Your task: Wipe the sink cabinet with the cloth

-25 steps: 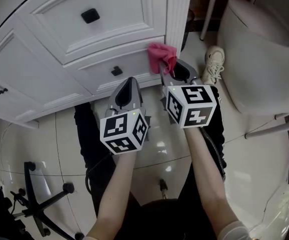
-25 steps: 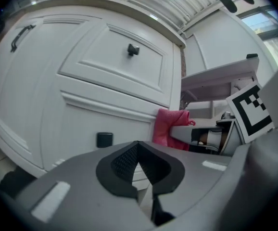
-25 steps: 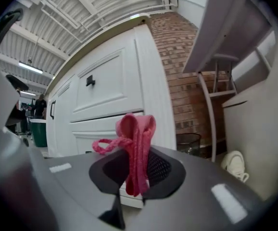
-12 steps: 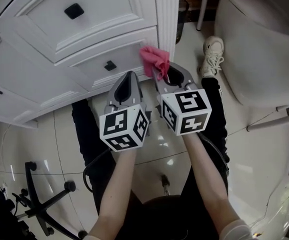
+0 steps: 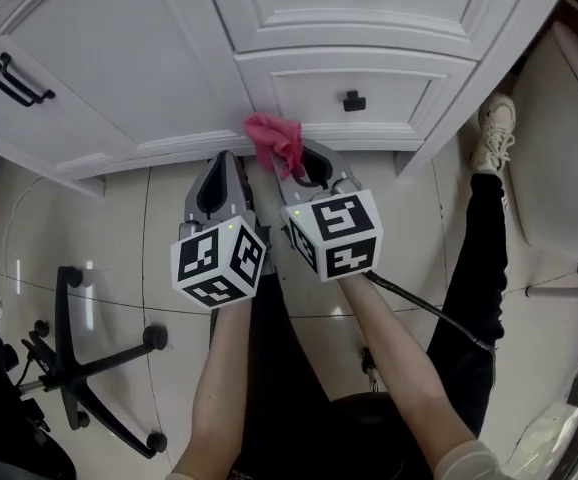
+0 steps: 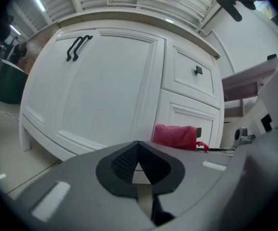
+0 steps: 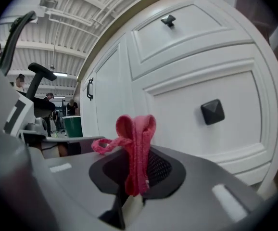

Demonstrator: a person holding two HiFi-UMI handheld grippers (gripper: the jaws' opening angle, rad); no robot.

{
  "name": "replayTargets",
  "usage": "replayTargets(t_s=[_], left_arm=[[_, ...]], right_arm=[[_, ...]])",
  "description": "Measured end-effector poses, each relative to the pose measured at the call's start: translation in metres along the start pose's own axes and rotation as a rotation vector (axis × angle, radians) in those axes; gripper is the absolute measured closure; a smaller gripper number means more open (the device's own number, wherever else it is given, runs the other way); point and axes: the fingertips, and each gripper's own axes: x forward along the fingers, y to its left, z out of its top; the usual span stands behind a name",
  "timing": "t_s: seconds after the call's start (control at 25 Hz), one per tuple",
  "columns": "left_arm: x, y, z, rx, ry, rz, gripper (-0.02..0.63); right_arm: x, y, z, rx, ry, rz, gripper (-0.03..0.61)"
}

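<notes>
Looking down, the head view puts the cloth [image 5: 274, 140] low on the sink cabinet [image 5: 119, 58], now left of its drawer knob [image 5: 354, 101], no longer right: wiping seems under way. Left gripper view: left gripper [image 6: 138, 148] jaws pressed together, empty. Right gripper view: right gripper [image 7: 137, 165] pinches the cloth.

- No words, brand names or numbers can be read in any of the views.
- Centre of the head view: the left gripper [image 5: 223, 158] carries the left cube [image 5: 219, 263], which shows black-and-white square code patterns and no letters.
- Just right of it, the right gripper [image 5: 304, 160] carries the right cube [image 5: 334, 236], which shows the same kind of patterns and nothing legible.
</notes>
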Motion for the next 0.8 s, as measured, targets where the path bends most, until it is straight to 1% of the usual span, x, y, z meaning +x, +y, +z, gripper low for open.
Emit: replayTargets(t_s=[0.12, 0.28, 0.44, 0.64, 0.8], left_arm=[[0.003, 0.008, -0.010, -0.007, 0.011, 0.009, 0.604], [0.013, -0.011, -0.025, -0.022, 0.032, -0.022, 0.604], [0.024, -0.050, -0.034, -0.018, 0.050, -0.076, 0.604], [0.038, -0.110, -0.039, 0.010, 0.065, -0.153, 0.604], [0.047, -0.170, -0.049, 0.012, 0.073, -0.213, 0.604]], right_arm=[[0.011, -0.004, -0.008, -0.010, 0.011, -0.016, 0.522], [0.005, -0.032, -0.010, -0.034, 0.025, -0.070, 0.522], [-0.023, -0.085, -0.015, -0.001, 0.029, -0.163, 0.522], [-0.081, -0.165, -0.015, 0.049, 0.006, -0.312, 0.522], [-0.120, -0.214, -0.010, 0.055, -0.010, -0.383, 0.522]])
